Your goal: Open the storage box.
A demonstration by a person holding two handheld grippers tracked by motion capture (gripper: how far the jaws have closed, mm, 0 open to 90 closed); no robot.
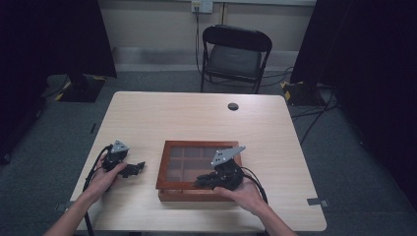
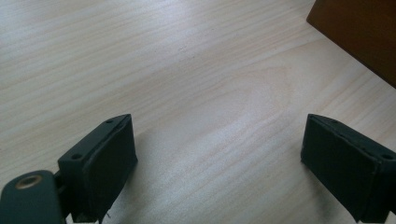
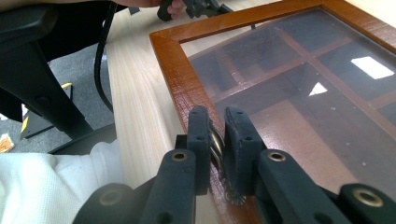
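Box: the wooden box [image 1: 198, 171] with a glass lid lies flat on the bench [image 1: 196, 118], near the front edge and a little toward the right side. Through the glass I see dividers that make several compartments; they look empty, as far as I can tell.
Knob: a small ribbed metal piece [image 3: 218, 150] sits on the front frame of the lid, in the middle of the side nearest to the person. I judge it is the knob or clasp for lifting the lid.
Right gripper: the right gripper [image 3: 217, 128] is pressed together on this metal piece, with one jaw on each side. It comes in low over the front rim, probably because the knob is short and must be caught from the side.
Lid: it looks closed and level with the frame, so I think the opening is not yet done.
Left gripper: the left gripper [image 2: 219, 158] rests low over the bare bench, well to the left of the box, near the left front corner. Its jaws stand wide apart with nothing between them. It seems to wait there, perhaps ready to steady the box.
Risk: the knob is small and smooth, so the grip may slip when the lid is pulled up.
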